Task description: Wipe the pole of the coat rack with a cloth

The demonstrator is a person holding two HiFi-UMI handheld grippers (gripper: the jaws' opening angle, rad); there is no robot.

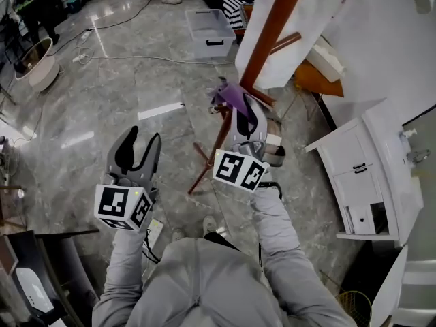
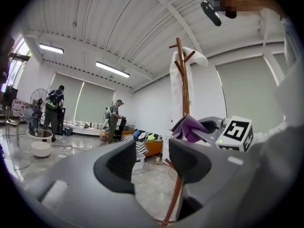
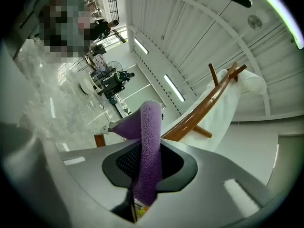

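Note:
The brown wooden coat rack pole (image 1: 262, 43) slants from the top of the head view down to its feet on the floor. My right gripper (image 1: 242, 111) is shut on a purple cloth (image 1: 228, 95) and holds it against the pole's left side at mid height. In the right gripper view the cloth (image 3: 149, 146) stands folded between the jaws, with the pole (image 3: 204, 110) just behind it. My left gripper (image 1: 144, 138) hangs open and empty, left of the pole and apart from it. Its own view shows the pole (image 2: 183, 80), the cloth (image 2: 190, 127) and the open left gripper (image 2: 149, 163).
A white garment (image 1: 286, 33) hangs on the rack's upper hooks. A white cabinet (image 1: 368, 176) stands to the right, a clear plastic bin (image 1: 210, 33) behind the rack, and a white basin (image 1: 41, 67) with cables at far left. Two people (image 2: 114, 120) work far off.

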